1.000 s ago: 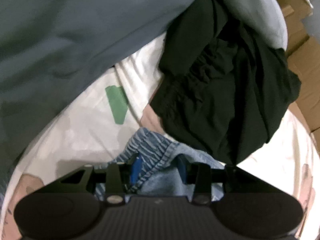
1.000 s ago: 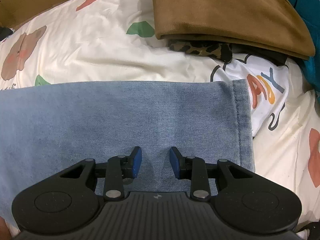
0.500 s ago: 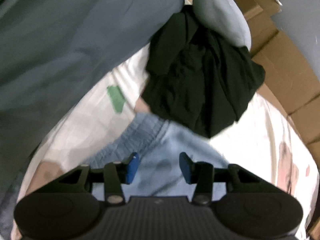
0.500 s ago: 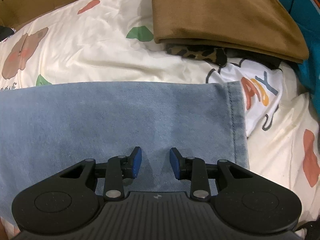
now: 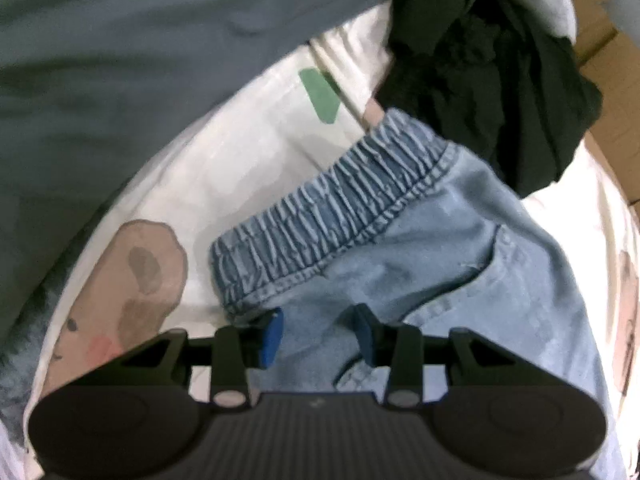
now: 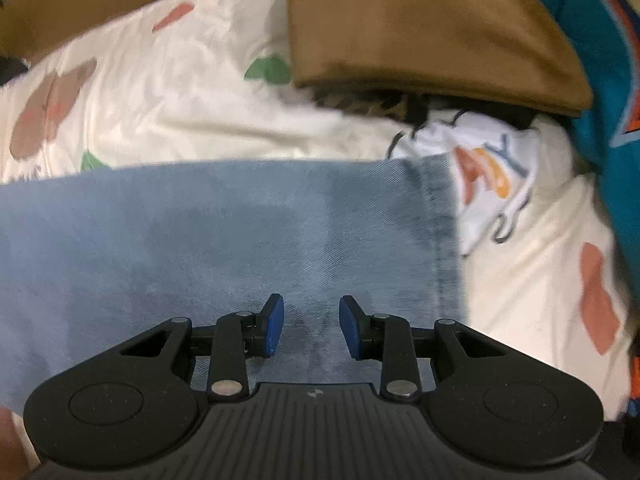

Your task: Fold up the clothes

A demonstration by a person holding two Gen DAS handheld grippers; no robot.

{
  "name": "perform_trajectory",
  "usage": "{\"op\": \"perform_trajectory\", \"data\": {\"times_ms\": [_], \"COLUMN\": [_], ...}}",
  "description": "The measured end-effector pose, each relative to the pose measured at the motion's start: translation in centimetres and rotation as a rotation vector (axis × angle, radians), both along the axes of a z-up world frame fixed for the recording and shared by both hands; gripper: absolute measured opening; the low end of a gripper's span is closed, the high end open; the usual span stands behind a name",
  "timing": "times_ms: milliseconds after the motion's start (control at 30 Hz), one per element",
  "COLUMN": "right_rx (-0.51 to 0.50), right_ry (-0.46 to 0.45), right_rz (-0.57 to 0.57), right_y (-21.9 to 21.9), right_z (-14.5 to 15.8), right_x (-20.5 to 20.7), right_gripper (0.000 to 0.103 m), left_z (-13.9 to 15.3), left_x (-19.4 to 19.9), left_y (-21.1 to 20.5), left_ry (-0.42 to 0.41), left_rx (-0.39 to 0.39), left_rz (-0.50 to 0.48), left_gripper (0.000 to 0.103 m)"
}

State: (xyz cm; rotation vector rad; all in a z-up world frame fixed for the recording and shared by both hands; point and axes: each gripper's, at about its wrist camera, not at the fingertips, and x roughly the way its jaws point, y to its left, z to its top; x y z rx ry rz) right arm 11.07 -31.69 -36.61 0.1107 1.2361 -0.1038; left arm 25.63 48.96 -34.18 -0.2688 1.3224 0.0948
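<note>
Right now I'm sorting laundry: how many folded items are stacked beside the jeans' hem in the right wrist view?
3 visible: a brown garment on top, a leopard-print piece under it, a white lettered shirt lowest, beside the hem. More may be hidden underneath.

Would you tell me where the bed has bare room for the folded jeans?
Bare sheet lies between the jeans and the brown folded cloth. Another strip runs between waistband and grey fabric. Crowded beside the black garment and printed shirt.

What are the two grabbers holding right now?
Nothing. The left gripper hovers open over the jeans near the waistband; the right gripper hovers open near the leg hem.
</note>
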Motion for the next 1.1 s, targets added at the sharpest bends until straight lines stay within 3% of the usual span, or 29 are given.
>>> {"op": "perform_trajectory", "data": {"times_ms": [133, 267, 400, 667, 800, 1033, 1100], "right_rx": [-0.014, 0.010, 0.032, 0.176, 0.258, 0.347, 0.375], "right_ry": [-0.026, -0.060, -0.082, -0.129, -0.153, -0.190, -0.209], "right_rz": [-0.015, -0.058, -0.112, -0.167, -0.214, -0.350, -0.391], "right_y": [-1.1, -3.3, -6.0, -9.6, -10.6, -11.5, -11.7], "right_z": [3.2, 5.1, 4.7, 2.6, 1.7, 0.5, 0.2], "right_x": [-1.3, -2.9, -5.0, -10.0, -12.0, -15.2, -16.0], "right_gripper": [0.038, 0.038, 0.038, 0.038, 0.038, 0.040, 0.050], "left_z": [-0.3, 2.0, 5.1, 13.1, 16.6, 18.8, 19.1], "left_x": [0.2, -1.2, -2.9, -6.5, -8.3, -9.9, -10.4], "left_y": [-0.3, -0.5, -0.7, -2.9, -5.4, -10.1, -10.8], "left_ry": [0.008, -0.015, -0.022, -0.050, -0.088, -0.090, -0.088], "left_rx": [0.000, -0.005, 0.015, 0.068, 0.054, 0.039, 0.040], "left_rz": [0.030, 0.017, 0.000, -0.013, -0.051, -0.170, -0.183], "left_gripper": [0.049, 0.052, 0.054, 0.061, 0.081, 0.084, 0.086]}}
